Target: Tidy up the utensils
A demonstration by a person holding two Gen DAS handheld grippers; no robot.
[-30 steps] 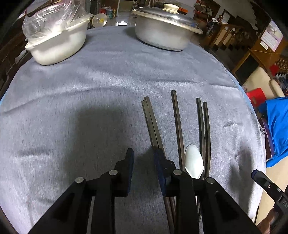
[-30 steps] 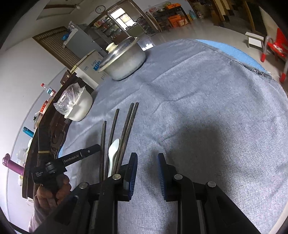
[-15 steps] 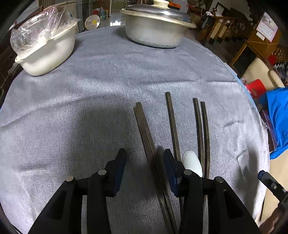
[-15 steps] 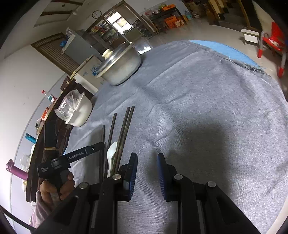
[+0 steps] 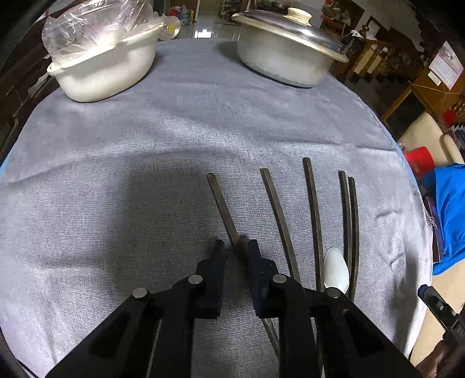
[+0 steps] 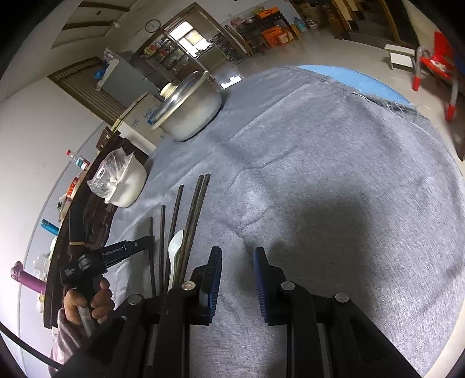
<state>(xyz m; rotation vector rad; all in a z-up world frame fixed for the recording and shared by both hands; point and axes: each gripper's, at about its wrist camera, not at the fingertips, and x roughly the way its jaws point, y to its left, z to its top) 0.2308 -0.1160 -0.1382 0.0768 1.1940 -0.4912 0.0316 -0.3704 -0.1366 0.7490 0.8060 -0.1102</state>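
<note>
- The left gripper (image 5: 236,247) points steeply down at the near part of the table; its jaws have just been closing, and one dark chopstick (image 5: 222,208) now runs between the two pads, which look pressed on it.
- That leftmost chopstick is long, thin, square at its far end and dull brown-black; it angles away to the left, apart from the others.
- Just to its right lies a second chopstick (image 5: 277,215), fanned out from it and passing under the gripper's right finger.
- Next comes a single chopstick (image 5: 313,209), then a close pair (image 5: 350,215) lying side by side near the table's right edge.
- A small white spoon (image 5: 335,270), glossy and oval-bowled, lies between the single chopstick and the pair, its bowl toward the far side.
- All the utensils lie flat on the grey tablecloth (image 5: 145,151), roughly parallel, in the near right part of the table.
- The right gripper (image 6: 237,258) hangs over bare cloth to the right of the utensils, its blue-padded jaws a little apart with nothing between them.
- In the right wrist view a hand (image 6: 87,302) grips the left gripper's handle at the table's near-left edge.
- At the far left edge stands a white bowl (image 5: 107,69) holding a clear plastic bag (image 5: 93,32).
- At the far right edge stands a metal pot (image 5: 282,61) with its lid (image 5: 290,27) on.
</note>
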